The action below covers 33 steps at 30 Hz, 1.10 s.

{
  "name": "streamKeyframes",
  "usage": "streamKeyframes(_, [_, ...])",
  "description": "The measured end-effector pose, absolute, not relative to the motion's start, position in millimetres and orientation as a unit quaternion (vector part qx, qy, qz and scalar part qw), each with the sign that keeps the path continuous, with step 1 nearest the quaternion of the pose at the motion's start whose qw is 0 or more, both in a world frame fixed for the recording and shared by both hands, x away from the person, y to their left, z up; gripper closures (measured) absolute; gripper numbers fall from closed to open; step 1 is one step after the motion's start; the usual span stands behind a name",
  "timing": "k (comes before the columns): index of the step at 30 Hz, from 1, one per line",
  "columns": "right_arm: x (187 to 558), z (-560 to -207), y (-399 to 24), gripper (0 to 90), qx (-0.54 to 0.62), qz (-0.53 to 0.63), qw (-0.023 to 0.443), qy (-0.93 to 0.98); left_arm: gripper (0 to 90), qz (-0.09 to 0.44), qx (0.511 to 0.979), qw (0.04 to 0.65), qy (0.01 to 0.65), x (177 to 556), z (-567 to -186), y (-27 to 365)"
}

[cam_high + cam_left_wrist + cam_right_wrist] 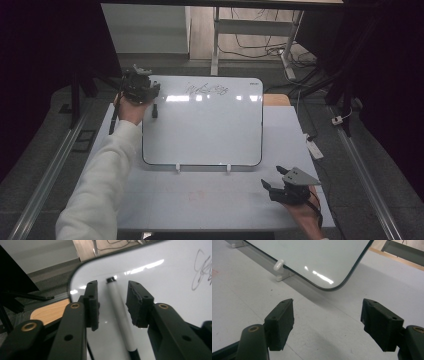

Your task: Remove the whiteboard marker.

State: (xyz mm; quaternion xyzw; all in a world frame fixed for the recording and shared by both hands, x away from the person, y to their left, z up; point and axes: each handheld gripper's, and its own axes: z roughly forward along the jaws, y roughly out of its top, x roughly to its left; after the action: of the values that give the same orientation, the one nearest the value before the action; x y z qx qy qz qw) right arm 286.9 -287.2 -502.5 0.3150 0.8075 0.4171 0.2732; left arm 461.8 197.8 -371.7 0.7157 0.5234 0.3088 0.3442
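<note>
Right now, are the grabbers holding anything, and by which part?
Nothing is gripped yet. The left gripper has its jaws either side of the marker on the whiteboard, around its white middle, with gaps showing. The right gripper is open over the table.

Pale grey-blue rectangular table [210, 200], matt, with a faint reddish smudge near its front edge. Resting on it toward the far edge, a white glossy whiteboard with rounded corners and a dark rim [202, 130], propped on two small white plastic clips [177, 168] along the board's near side.
</note>
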Motion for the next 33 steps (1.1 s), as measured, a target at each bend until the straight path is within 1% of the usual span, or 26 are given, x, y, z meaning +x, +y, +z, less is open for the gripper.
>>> streamKeyframes(2, [287,-503,-287,26.2,0.317,0.415,0.274,0.808,65.4,0.311,0.718,0.341,0.521,462,-372,195])
streamKeyframes(5, [287,-504,-287,26.2,0.316,0.413,0.276,0.808,73.1,0.318,0.718,0.336,0.519,462,-373,191])
streamKeyframes(8, [287,-504,-287,26.3,0.318,0.411,0.279,0.808,77.2,0.314,0.718,0.339,0.52,462,-373,189])
streamKeyframes(9, [287,-504,-287,26.3,0.318,0.411,0.279,0.808,77.2,0.311,0.718,0.343,0.52,462,-373,189])
streamKeyframes(10, [287,-503,-287,26.4,0.318,0.411,0.281,0.807,80.9,0.318,0.718,0.339,0.518,461,-373,188])
streamKeyframes(18, [287,-503,-289,26.8,0.321,0.414,0.284,0.803,81.4,0.307,0.72,0.364,0.504,451,-365,197])
streamKeyframes(27, [286,-500,-286,27.5,0.32,0.424,0.282,0.799,81.4,0.285,0.743,0.411,0.445,411,-350,195])
streamKeyframes(30, [288,-496,-278,27.8,0.317,0.436,0.267,0.799,81.4,0.262,0.753,0.435,0.42,392,-352,187])
streamKeyframes(33, [290,-492,-271,27.9,0.312,0.443,0.258,0.8,81.4,0.254,0.759,0.441,0.405,382,-355,180])
